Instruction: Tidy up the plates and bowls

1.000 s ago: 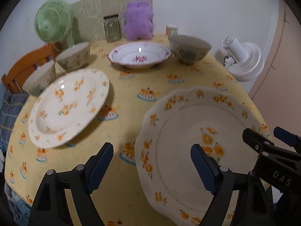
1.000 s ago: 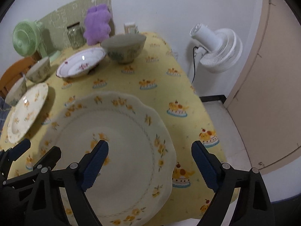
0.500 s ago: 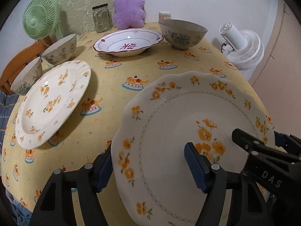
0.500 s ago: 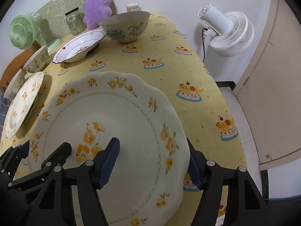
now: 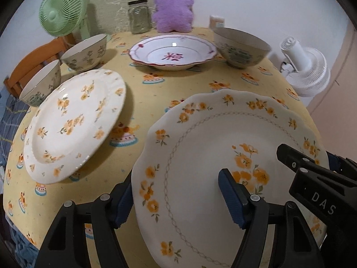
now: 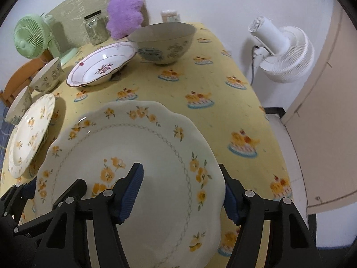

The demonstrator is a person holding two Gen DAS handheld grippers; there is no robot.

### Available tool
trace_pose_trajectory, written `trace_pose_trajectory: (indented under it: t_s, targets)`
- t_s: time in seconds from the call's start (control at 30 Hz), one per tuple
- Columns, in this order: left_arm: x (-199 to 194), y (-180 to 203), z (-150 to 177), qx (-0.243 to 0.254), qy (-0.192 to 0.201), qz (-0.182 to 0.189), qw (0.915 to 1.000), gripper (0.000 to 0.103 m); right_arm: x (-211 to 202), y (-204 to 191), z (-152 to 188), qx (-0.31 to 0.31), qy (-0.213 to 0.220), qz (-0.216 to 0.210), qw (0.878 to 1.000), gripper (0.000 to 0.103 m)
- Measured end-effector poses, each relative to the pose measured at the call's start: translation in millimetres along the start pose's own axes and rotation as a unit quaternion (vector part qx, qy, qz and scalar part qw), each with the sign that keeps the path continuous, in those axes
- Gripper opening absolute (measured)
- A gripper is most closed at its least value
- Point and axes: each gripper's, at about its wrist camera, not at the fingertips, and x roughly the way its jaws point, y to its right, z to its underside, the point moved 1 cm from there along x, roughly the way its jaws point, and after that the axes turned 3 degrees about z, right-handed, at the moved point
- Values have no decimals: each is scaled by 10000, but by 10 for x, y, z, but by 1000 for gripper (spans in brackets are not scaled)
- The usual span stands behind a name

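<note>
A large scalloped plate with orange flowers [image 5: 212,147] [image 6: 142,156] lies at the near edge of the yellow table. My left gripper [image 5: 178,198] straddles its left rim, one finger below the rim, one above the plate. My right gripper [image 6: 181,192] straddles its right rim the same way. Both are open wide, apart from the rim. A smaller orange-flower plate [image 5: 73,122] [image 6: 29,134] lies to the left. A red-trimmed deep plate [image 5: 173,52] [image 6: 102,64] and a large bowl [image 5: 241,47] [image 6: 162,41] stand farther back. Two small bowls [image 5: 84,52] [image 5: 41,84] stand at far left.
A green fan [image 5: 60,9], a glass jar [image 5: 139,19], a purple plush [image 5: 173,7] and a small cup [image 5: 216,21] stand along the far wall. A white floor fan [image 6: 283,55] stands right of the table. A wooden chair [image 5: 31,64] is at the left.
Both grippers have moved forward and down around the large plate's rims, and their fingers have narrowed somewhat. The plate has not moved.
</note>
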Motion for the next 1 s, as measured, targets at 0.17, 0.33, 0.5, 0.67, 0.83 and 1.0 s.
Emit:
trace_pose_trajectory:
  t_s: [0.17, 0.33, 0.5, 0.67, 0.83, 1.0]
  targets:
    - [65, -92, -76, -182, -21, -122, 9998, 72, 108, -120, -137, -219, -32, -119, 9997, 69]
    - [113, -108, -133, -266, -7, -188, 9995, 72, 205, -155, -269, -300, -41, -195, 9994, 69]
    - [164, -172, -173, -465, -39, -204, 9987, 72, 264, -190, -328, -385, -62, -239, 9990, 69]
    - [169, -137, -175, -331, -57, -290, 9990, 74, 308, -182, -330, -381, -180, -290, 9987, 69]
    - [124, -138, -144, -331, -118, -259, 9990, 77, 249, -154, -305, -457, -82, -347, 9983, 70]
    - [-14, -137, -111, -348, 39, -320, 9989, 79, 86, -130, -256, -545, 102, -341, 9979, 70]
